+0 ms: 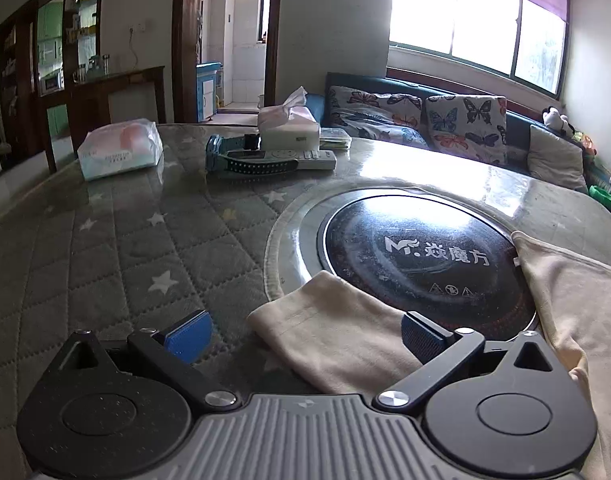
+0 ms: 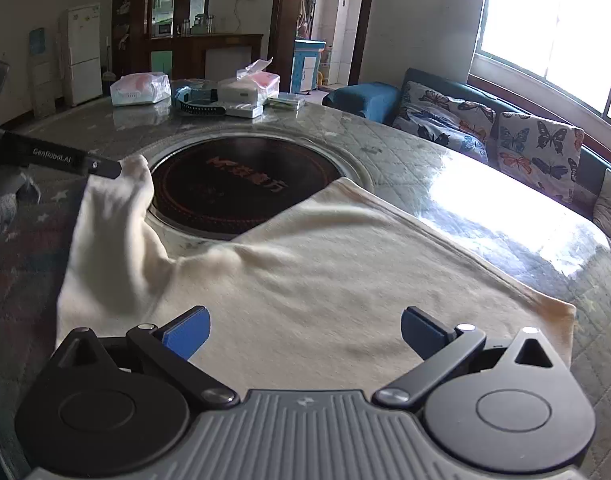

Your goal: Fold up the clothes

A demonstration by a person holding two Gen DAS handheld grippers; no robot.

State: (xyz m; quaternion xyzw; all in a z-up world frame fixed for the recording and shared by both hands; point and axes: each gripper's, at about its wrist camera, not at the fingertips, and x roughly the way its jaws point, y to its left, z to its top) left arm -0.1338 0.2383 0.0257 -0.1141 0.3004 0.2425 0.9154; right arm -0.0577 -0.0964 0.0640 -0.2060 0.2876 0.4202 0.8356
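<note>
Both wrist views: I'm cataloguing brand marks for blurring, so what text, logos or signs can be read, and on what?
"GenRobot.AI": on the black bar of the left gripper, seen in the right wrist view.
"M." logo followed by three Chinese characters, "焱魔方" as best I can read: on the round black cooktop set in the table.
Three small triangular warning signs: on the cooktop's glass, symbols too small to read.
Print on the tissue pack: too blurred to read.

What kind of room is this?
Most likely a home's living and dining room. There is a sofa with butterfly cushions under a window, a round table with a built-in cooker, and a fridge at the back.
</note>
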